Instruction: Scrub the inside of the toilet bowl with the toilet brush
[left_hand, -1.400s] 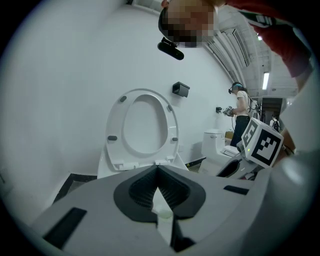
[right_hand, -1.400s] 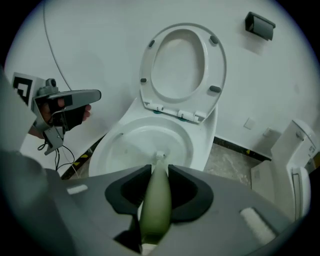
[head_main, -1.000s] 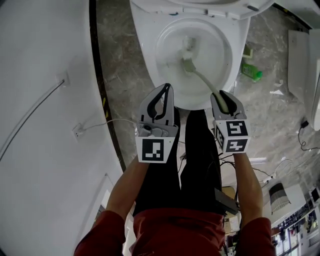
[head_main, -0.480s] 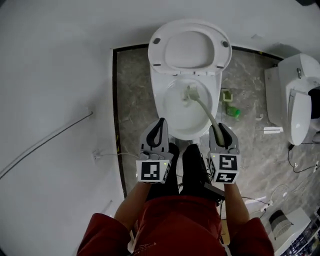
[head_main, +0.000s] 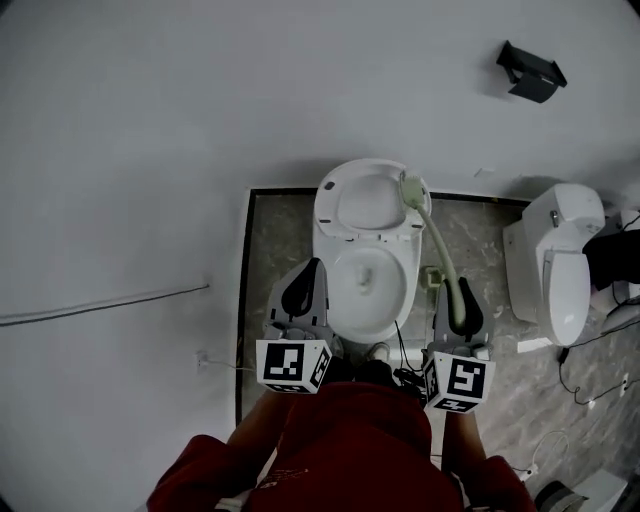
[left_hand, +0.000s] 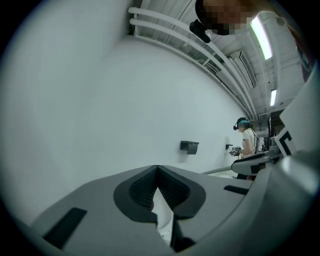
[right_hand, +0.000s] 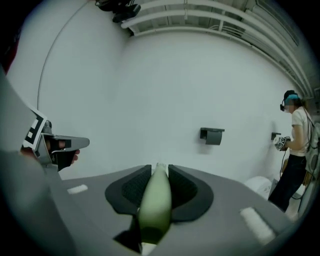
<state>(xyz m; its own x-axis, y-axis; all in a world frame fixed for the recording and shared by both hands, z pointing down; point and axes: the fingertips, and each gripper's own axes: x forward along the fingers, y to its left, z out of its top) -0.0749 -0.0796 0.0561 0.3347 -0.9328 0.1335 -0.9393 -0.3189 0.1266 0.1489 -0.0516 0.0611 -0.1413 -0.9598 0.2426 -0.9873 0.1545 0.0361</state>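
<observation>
A white toilet has its lid (head_main: 368, 200) raised and its bowl (head_main: 352, 300) open below me. My right gripper (head_main: 461, 284) is shut on the pale green handle of the toilet brush (head_main: 438, 243). The handle runs up and left to the brush head (head_main: 411, 187), which is out of the bowl and level with the lid's right edge. In the right gripper view the green handle (right_hand: 156, 200) sits clamped between the jaws of my right gripper (right_hand: 160, 168). My left gripper (head_main: 314, 264) hangs left of the bowl, and in its own view the left gripper (left_hand: 158, 168) is shut with nothing in it.
A second white toilet (head_main: 552, 268) stands on the right. A black holder (head_main: 531, 71) is fixed to the wall above it. A small green item (head_main: 433, 279) sits on the floor beside the bowl. A cable (head_main: 110, 304) runs along the left wall. A person (right_hand: 294, 142) stands far right.
The brush head has come up out of the bowl to beside the raised lid. Both grippers now point at the wall, and the head view takes in far more of the room.
</observation>
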